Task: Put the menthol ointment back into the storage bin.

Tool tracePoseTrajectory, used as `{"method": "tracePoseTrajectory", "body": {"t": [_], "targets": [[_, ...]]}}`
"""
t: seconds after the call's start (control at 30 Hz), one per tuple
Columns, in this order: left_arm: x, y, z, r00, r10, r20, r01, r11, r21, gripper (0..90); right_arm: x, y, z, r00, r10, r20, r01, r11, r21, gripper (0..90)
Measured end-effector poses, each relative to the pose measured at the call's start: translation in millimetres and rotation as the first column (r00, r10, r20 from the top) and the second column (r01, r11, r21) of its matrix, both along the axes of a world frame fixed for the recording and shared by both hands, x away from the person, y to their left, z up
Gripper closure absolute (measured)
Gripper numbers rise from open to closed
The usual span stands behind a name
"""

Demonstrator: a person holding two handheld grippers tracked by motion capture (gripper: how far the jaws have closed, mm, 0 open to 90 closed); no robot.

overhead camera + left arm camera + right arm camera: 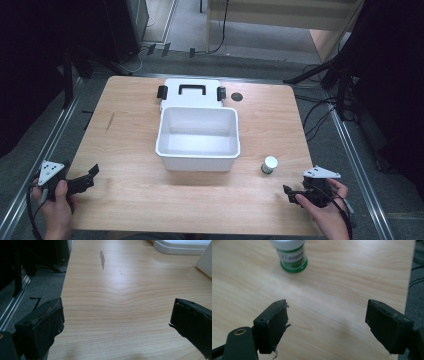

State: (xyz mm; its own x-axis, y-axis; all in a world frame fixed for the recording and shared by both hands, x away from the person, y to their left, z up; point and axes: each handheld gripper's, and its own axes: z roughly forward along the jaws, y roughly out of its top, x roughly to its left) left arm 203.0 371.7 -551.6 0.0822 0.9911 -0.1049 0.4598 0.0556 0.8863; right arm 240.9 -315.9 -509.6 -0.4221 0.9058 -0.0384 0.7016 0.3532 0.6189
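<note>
Two black jaws of the right hand-held gripper (325, 325) rise at the bottom of the right gripper view, standing wide apart with nothing between them, only bare pale wooden tabletop (342, 290). Ahead of them and toward the left jaw stands the small green jar with a white cap and a green-and-white label (292, 255), upright, its top cut by the edge of the picture. It is near the jaws but not between them, so I judge the coming move must go forward and a little left to bring the jar into the gap.

From the high view, the same jar (269, 165) stands on the tabletop (125, 150) just beside the front right corner of the white rectangular plastic box (198, 155), which is open and looks empty. Its white lid with black handle and black clips (191, 91) lies flat behind the box, touching or almost touching its far wall. The right hand-held gripper (289, 192) is clearly the nearer one to the jar; the left hand-held gripper (92, 176) is well apart, at the other side of the tabletop, and its jaws (117, 325) are also spread wide and hold nothing.

The jar is short and round with its long axis vertical, so a grasp from the side across the body seems the natural one; the label looks smooth, maybe a bit slippery
</note>
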Motion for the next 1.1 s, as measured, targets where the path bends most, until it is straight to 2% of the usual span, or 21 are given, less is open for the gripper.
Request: {"method": "tracePoseTrajectory", "body": {"t": [0.1,0.13,0.2,0.23,0.3,0.37,0.4,0.43,0.5,0.53,0.57,0.6,0.63,0.7,0.77,0.83,0.87,0.93,1.1], "targets": [[0.5,0.3,-0.1,1.0,-0.001,-0.002,0.001,1.0,-0.002,0.0,6.5,7.5,6.2,0.995,0.048,-0.088,-0.052,0.997,-0.054,17.0],[0.5,0.3,-0.1,1.0,-0.001,-0.002,0.001,1.0,-0.002,0.0,6.5,7.5,6.2,0.995,0.048,-0.088,-0.052,0.997,-0.054,17.0],[0.9,0.4,-0.1,1.0,-0.002,-0.005,0.002,1.0,-0.002,0.0,11.2,11.5,10.9,0.9884,0.067,-0.136,-0.08,0.993,-0.093,16.7],[0.8,0.4,0.0,1.0,-0.004,-0.006,0.004,1.0,-0.001,0.0,15.9,15.5,17.1,0.9795,0.08,-0.185,-0.102,0.988,-0.115,16.7],[0.7,0.6,-0.2,1.0,-0.004,-0.003,0.004,1.0,-0.004,0.0,20.1,18.1,21.4,0.9707,0.09,-0.223,-0.121,0.984,-0.133,16.7],[0.5,0.8,-0.2,1.0,-0.004,-0.001,0.004,1.0,-0.009,0.0,25.0,21.7,25.6,0.9568,0.102,-0.272,-0.148,0.977,-0.152,16.6],[0.5,0.8,-0.2,1.0,-0.004,-0.001,0.004,1.0,-0.009,0.0,25.0,21.7,25.6,0.9568,0.102,-0.272,-0.148,0.977,-0.152,16.6],[0.5,1.0,-0.2,1.0,-0.003,-0.001,0.003,0.9999,-0.01,0.0,30.1,26.1,29.1,0.9407,0.102,-0.323,-0.167,0.969,-0.18,16.4],[0.5,1.0,-0.2,1.0,-0.003,-0.001,0.003,0.9999,-0.01,0.0,35.6,31.3,31.4,0.9234,0.094,-0.372,-0.181,0.962,-0.206,16.0],[0.5,1.0,-0.2,1.0,-0.003,-0.001,0.003,0.9999,-0.01,0.0,35.6,31.3,31.4,0.9234,0.094,-0.372,-0.181,0.962,-0.206,16.0],[0.6,1.0,-0.3,1.0,-0.003,-0.002,0.003,0.9999,-0.011,0.0,40.9,38.4,33.5,0.8959,0.099,-0.433,-0.216,0.949,-0.229,14.8],[0.7,1.1,-0.2,1.0,-0.004,-0.003,0.004,0.9999,-0.01,0.0,42.5,40.8,34.1,0.8901,0.098,-0.445,-0.225,0.944,-0.241,14.8],[0.7,1.1,-0.2,1.0,-0.004,-0.003,0.004,0.9999,-0.01,0.0,42.5,40.8,34.1,0.8901,0.098,-0.445,-0.225,0.944,-0.241,14.8],[0.6,0.9,-0.1,1.0,-0.003,-0.005,0.003,0.9999,-0.014,0.0,50.8,50.8,38.8,0.8764,0.082,-0.475,-0.24,0.929,-0.283,15.0],[0.6,1.1,-0.2,1.0,-0.005,-0.004,0.005,0.9999,-0.014,0.0,56.0,55.7,42.5,0.8737,0.075,-0.481,-0.238,0.928,-0.288,16.0],[0.5,1.3,-0.1,1.0,-0.005,-0.004,0.005,0.9999,-0.015,0.0,61.3,60.8,46.3,0.8749,0.073,-0.479,-0.235,0.928,-0.289,17.5],[0.5,1.4,-0.1,1.0,-0.006,-0.004,0.006,0.9999,-0.015,0.0,64.0,63.0,48.0,0.877,0.078,-0.474,-0.238,0.928,-0.288,19.0],[0.5,1.5,-0.1,1.0,-0.006,-0.004,0.006,0.9999,-0.016,0.0,68.4,67.4,51.8,0.8744,0.082,-0.478,-0.243,0.927,-0.287,23.3],[1.0,1.6,-0.2,0.9999,-0.009,-0.009,0.009,0.9998,-0.015,0.0,77.8,76.1,58.0,0.8743,0.085,-0.478,-0.237,0.934,-0.268,30.0]]}}
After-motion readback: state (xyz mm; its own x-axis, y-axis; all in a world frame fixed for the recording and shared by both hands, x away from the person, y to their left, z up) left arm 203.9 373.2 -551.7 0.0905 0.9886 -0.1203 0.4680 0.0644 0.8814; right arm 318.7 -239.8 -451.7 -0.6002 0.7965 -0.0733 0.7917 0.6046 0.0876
